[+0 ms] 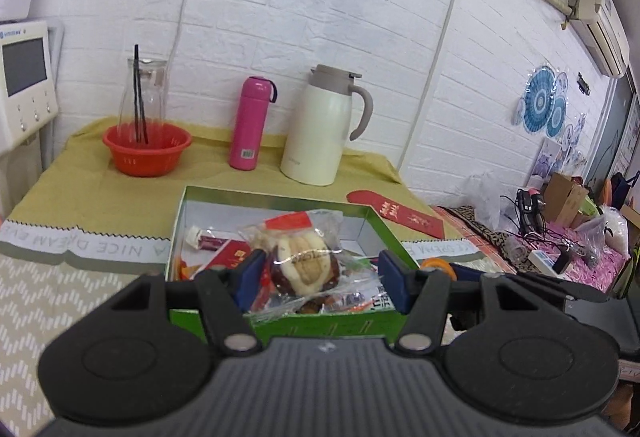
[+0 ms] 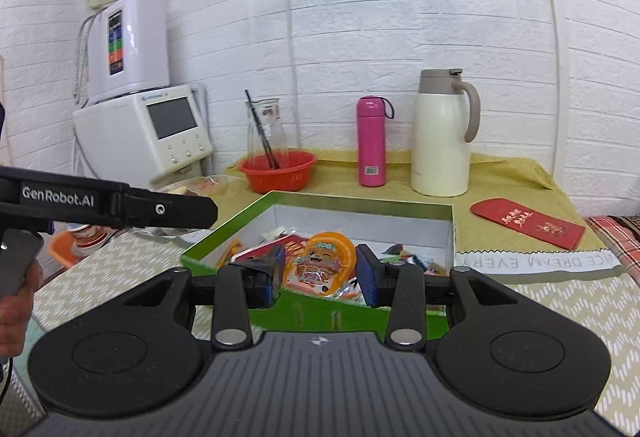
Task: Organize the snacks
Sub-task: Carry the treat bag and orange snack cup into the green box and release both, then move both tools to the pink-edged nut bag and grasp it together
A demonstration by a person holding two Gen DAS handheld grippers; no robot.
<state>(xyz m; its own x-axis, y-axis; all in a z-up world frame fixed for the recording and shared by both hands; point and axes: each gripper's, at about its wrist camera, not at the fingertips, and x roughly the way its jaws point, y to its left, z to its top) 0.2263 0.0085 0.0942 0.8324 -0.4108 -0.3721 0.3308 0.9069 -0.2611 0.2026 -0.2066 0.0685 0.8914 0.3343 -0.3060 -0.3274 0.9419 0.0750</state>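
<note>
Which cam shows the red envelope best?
Right wrist: the whole red envelope lies flat on the yellow cloth, gold print facing the camera. Left wrist shows it smaller, its near end cut off by the green box.

Both wrist fisheyes sit close above the near edge of the green box (image 1: 280, 325), facing the white brick wall. The left view looks from further left; the right view catches the other tool at mid-left. Both share the pink flask (image 2: 372, 141) and cream jug (image 2: 440, 141).
</note>
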